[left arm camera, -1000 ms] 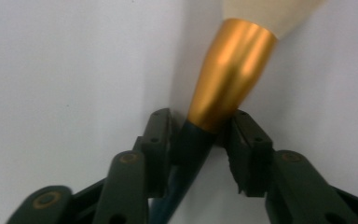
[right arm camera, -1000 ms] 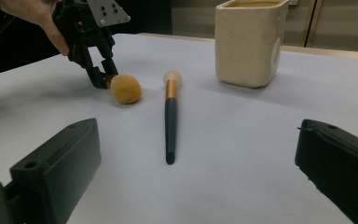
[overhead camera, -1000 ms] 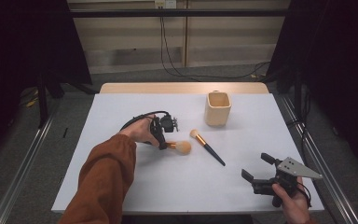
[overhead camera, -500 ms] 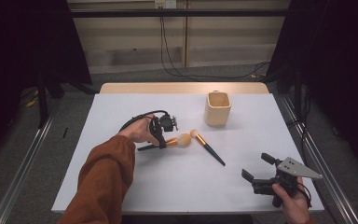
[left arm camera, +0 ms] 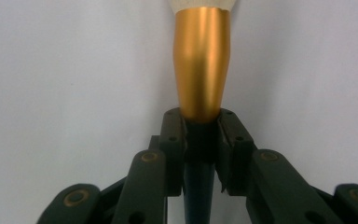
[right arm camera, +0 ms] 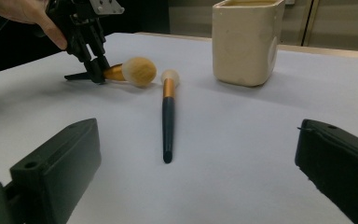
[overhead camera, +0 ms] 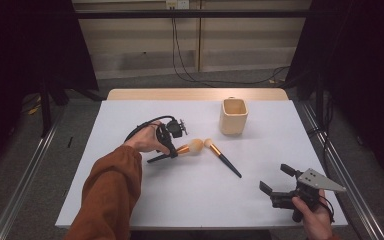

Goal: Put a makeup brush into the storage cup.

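A fat powder brush (overhead camera: 189,148) with a gold ferrule (left arm camera: 201,70) and a tan head (right arm camera: 137,71) lies left of the table's centre. My left gripper (overhead camera: 171,152) points down at it, jaws shut on its dark handle just behind the ferrule (left arm camera: 200,126). A thinner brush (overhead camera: 223,158) with a dark handle (right arm camera: 168,116) lies loose on the table just to its right. My right gripper (overhead camera: 275,177) rests near the front right corner, open and with nothing in it (right arm camera: 198,135), facing both brushes.
A cream square cup (overhead camera: 233,116) stands upright behind the brushes, right of centre (right arm camera: 247,42). The white table (overhead camera: 130,200) ends close in front of my right gripper. Dark curtains and cables lie beyond the far edge.
The left gripper's jaws have closed on the fat brush's handle, and the brush head has shifted slightly toward the far side. The right gripper has kept still.
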Tool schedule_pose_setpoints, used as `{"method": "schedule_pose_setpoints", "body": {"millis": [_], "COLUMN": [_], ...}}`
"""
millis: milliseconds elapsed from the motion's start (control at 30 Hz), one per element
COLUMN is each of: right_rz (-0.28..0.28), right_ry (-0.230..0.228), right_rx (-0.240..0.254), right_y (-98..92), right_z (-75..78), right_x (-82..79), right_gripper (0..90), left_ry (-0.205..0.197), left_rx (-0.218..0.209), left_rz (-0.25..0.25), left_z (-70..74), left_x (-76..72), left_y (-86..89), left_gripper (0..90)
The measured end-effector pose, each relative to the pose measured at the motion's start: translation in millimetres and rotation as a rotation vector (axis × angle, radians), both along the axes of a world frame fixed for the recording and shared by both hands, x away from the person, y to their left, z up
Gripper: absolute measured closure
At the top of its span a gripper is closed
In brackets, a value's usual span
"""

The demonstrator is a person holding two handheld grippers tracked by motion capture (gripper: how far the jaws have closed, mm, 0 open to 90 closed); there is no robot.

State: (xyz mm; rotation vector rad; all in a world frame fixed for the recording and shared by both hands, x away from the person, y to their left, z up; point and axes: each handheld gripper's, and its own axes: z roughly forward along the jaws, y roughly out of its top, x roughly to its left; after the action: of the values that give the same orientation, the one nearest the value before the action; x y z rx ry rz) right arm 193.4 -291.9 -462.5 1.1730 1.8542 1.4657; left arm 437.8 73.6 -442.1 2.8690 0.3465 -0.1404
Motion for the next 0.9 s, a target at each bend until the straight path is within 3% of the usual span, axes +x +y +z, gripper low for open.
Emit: {"method": "schedule_pose_setpoints", "body": {"millis": [167,433,567,733,900], "right_rz": [-0.002,-0.002,-0.002,-0.004,-0.002], "right_ry": [-0.001,-0.002,-0.002,-0.002,-0.003], "right_rx": [0.001,-0.001,-0.001,0.003,0.003], "right_y": [-0.1,0.3,0.5,0.8,1.0], "right_z": [0.1,0.3,0.1,0.3,0.3], "right_x": [0.0,-0.2,0.3,0.3,0.6], "right_gripper": [0.0,0.0,0.0,0.0,0.0], "left_ry": [0.012,-0.012,-0.047,-0.094,-0.127], "left_rx": [-0.088,-0.221,-0.299,-0.404,-0.448], "left_rz": [0.062,0.154,0.198,0.288,0.309], "left_z": [10.8,22.1,24.7,26.1,24.8], "left_x": [0.9,2.2,2.3,0.8,-1.6], "left_y": [11.5,33.9,43.6,54.7,60.6], "left_gripper": [74.6,74.6,74.6,74.6,74.6]}}
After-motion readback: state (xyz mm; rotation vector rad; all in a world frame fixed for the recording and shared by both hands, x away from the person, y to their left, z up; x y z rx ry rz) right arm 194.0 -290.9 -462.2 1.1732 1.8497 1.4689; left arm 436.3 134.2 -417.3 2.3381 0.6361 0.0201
